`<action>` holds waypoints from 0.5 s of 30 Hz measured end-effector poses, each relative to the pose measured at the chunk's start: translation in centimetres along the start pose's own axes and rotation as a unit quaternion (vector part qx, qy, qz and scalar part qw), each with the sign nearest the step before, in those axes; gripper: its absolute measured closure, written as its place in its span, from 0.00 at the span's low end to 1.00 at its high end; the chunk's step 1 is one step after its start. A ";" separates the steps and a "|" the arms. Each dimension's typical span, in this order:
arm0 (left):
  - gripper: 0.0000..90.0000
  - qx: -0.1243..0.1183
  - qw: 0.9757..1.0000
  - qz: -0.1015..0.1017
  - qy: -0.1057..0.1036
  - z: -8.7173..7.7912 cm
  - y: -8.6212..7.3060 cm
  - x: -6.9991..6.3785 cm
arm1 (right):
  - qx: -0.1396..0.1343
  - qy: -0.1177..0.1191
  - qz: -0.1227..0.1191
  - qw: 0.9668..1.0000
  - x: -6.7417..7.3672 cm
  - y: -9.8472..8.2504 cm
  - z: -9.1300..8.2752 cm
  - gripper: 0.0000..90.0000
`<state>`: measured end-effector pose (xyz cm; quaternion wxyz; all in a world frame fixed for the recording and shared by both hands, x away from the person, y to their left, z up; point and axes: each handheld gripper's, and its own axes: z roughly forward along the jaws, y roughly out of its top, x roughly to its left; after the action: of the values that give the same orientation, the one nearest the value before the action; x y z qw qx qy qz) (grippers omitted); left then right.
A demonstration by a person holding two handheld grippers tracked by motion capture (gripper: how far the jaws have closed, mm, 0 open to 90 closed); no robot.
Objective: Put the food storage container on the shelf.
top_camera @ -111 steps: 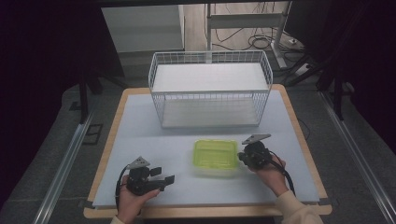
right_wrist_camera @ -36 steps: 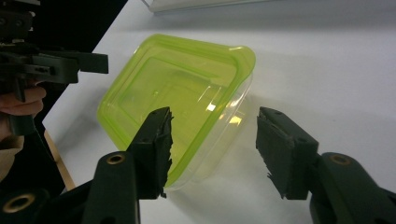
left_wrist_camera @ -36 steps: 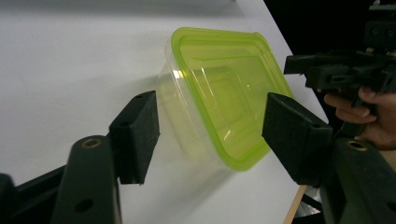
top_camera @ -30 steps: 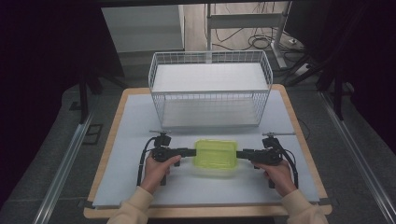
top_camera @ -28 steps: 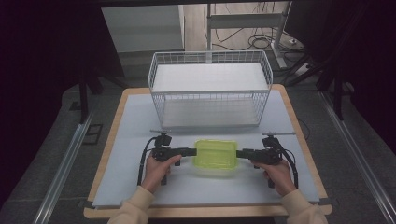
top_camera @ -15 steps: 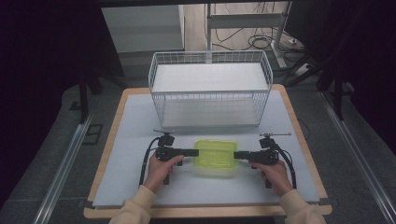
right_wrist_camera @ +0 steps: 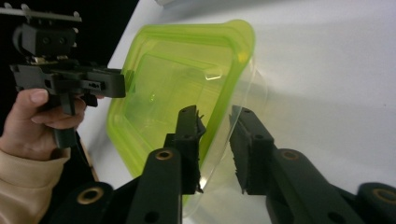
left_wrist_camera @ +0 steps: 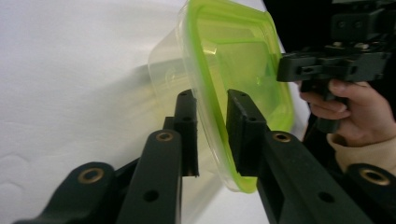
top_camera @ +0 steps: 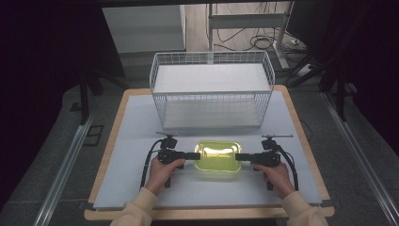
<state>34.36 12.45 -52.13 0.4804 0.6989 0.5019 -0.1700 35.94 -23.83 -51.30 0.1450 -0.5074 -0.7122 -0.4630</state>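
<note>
we see the green-lidded container (top_camera: 217, 156) lying on the white table cover (top_camera: 131, 122), just in front of the wire basket (top_camera: 211, 89). its long axis runs left to right, between our two tools. the left gripper (top_camera: 191, 156) meets its left short end and the right gripper (top_camera: 239, 157) its right end, both equally near. the jaws of both have just been closing over the lid rim; we cannot tell if the pads already press on it. the container is clear plastic and looks empty.
</note>
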 end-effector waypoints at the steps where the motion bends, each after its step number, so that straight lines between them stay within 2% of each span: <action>1: 0.86 -0.001 1.000 0.001 0.001 0.0 0.0 -0.1 | -0.002 0.001 0.000 1.000 0.0 0.0 -0.1 0.84; 2: 0.86 -0.007 1.000 -0.003 0.001 0.0 -0.1 -0.3 | -0.002 0.002 0.003 1.000 0.1 0.0 -0.2 0.85; 3: 0.87 -0.002 1.000 0.004 0.001 -0.2 -0.2 -0.3 | -0.004 0.002 0.001 1.000 0.1 0.0 -0.2 0.85; 7: 0.89 -0.009 1.000 0.008 -0.007 -0.4 -0.4 -0.6 | -0.010 0.008 0.010 1.000 0.1 0.0 -0.5 0.89; 15: 0.91 -0.019 1.000 0.016 -0.012 -0.8 -0.5 -1.2 | -0.015 0.008 0.003 1.000 0.5 0.1 -0.9 0.89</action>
<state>33.17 12.48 -51.17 0.5021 0.6953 0.4884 -0.1612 35.54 -24.30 -50.45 0.1446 -0.5074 -0.7027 -0.4774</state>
